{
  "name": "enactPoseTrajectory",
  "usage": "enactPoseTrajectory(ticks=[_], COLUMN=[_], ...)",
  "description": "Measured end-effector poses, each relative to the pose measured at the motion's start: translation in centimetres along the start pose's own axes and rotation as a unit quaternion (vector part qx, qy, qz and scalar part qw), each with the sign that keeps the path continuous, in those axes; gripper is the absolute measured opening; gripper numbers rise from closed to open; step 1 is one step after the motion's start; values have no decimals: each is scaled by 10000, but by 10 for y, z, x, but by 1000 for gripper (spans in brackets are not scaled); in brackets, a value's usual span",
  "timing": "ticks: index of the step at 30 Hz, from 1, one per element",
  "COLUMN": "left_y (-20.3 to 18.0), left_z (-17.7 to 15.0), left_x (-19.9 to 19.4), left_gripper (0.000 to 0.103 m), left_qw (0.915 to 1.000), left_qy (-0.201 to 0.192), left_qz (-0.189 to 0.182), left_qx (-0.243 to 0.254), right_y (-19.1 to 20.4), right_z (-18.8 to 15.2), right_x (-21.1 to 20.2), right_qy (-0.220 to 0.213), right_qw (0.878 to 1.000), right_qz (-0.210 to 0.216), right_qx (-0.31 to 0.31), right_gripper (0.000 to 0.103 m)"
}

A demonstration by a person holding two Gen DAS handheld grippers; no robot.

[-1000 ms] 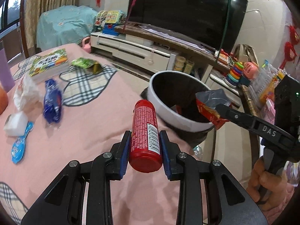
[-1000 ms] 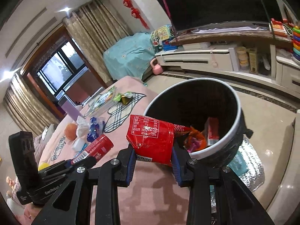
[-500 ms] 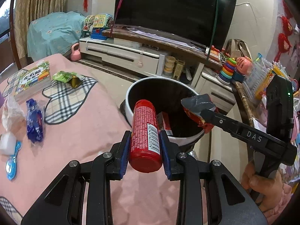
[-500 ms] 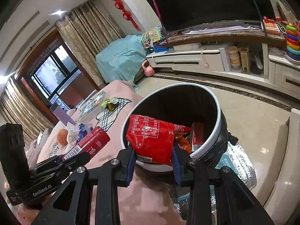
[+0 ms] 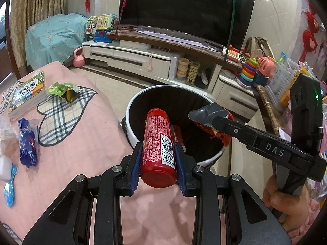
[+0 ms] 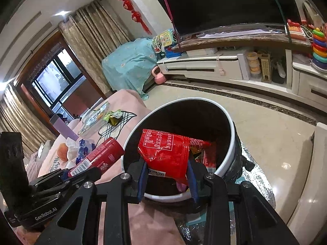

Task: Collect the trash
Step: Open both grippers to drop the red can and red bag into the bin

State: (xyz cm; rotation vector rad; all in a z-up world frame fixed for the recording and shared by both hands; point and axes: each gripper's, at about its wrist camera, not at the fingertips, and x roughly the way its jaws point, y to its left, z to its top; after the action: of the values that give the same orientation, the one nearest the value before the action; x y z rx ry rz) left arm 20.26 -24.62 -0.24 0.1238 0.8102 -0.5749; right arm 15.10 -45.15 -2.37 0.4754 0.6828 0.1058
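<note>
My left gripper [image 5: 158,156] is shut on a red cylindrical can [image 5: 157,143] with a barcode label; the can's far end reaches over the rim of a round bin [image 5: 130,106] with a white rim and black inside. The same can [image 6: 98,157] shows at the left of the right wrist view. My right gripper [image 6: 167,172] is shut on a crumpled red snack bag [image 6: 165,153], held over the bin's [image 6: 230,159] opening. In the left wrist view that bag [image 5: 212,120] hangs from the right gripper's fingers above the bin. Red wrappers lie inside the bin.
A pink cloth covers the table [image 5: 85,138] beside the bin. On it lie a green wrapper [image 5: 63,89], a blue wrapper [image 5: 27,143], a stack of books [image 5: 26,96], a checked mat [image 5: 61,118] and a blue spoon [image 5: 9,185]. A TV stand [image 5: 143,59] stands beyond the bin.
Both grippers have moved toward the bin with their loads. The can's end and the snack bag now hang over the bin's opening instead of beside it.
</note>
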Motion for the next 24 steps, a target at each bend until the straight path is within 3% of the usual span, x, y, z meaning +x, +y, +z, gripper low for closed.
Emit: enactPoseTrajectory(ticks=[22,24], left_y=[-4,-3], left_z=[11,12], left_x=[28,29], left_gripper=[29,29], left_qw=[9998,9997], left_qy=[191,222], left_qz=[41,4], left_qx=[43,32], right_y=[-3,-5], right_z=[21,21], right_x=[14,16], right_qy=[94,156], right_qw=[9999,9999], right_qz=[-75,-40], right_qx=[-109,-54], right_gripper=[34,38])
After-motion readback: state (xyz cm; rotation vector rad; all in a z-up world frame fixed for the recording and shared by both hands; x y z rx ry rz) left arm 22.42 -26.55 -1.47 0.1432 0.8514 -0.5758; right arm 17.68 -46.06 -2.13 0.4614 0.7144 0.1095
